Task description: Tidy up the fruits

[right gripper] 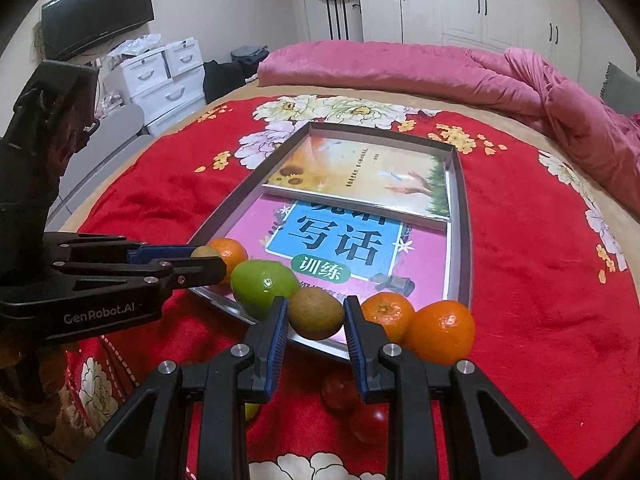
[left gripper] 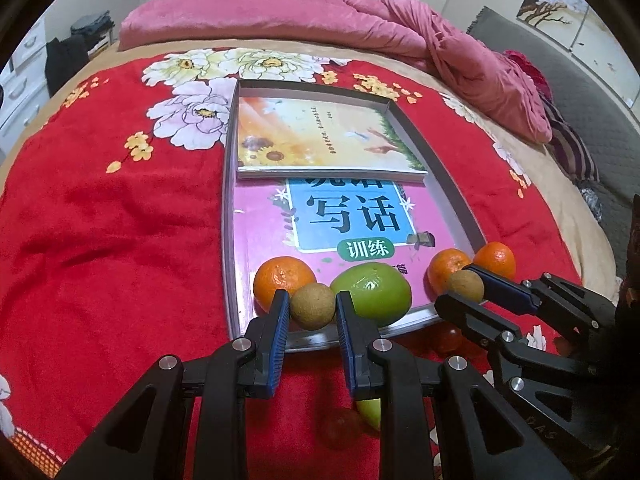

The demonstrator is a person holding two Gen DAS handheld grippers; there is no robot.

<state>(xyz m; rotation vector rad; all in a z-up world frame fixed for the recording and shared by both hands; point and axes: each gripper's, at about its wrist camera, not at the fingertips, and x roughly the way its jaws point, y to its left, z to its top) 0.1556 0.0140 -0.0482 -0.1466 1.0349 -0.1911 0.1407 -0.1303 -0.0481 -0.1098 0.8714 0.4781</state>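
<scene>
My left gripper [left gripper: 313, 300] is shut on a small brown round fruit [left gripper: 312, 308], held over the near rim of the silver tray [left gripper: 228, 200]. My right gripper [right gripper: 315, 304] is shut on a second brown fruit [right gripper: 316, 318] above the same rim [right gripper: 464, 220]. Each gripper shows in the other view: the right gripper [left gripper: 460, 284] at the right, the left gripper [right gripper: 206, 258] at the left. Between them, in the tray's near end, lie an orange [left gripper: 282, 280], a green fruit [left gripper: 374, 288] and another orange [left gripper: 448, 270]. A third orange [left gripper: 496, 258] sits by the tray's near right corner.
Two books [left gripper: 320, 136] [left gripper: 352, 216] fill the tray's floor. On the red flowered blanket [left gripper: 100, 240] under the grippers lie red fruits [right gripper: 340, 392] [right gripper: 370, 420] and a green fruit [left gripper: 370, 412]. A pink quilt [left gripper: 440, 48] is heaped at the bed's far side.
</scene>
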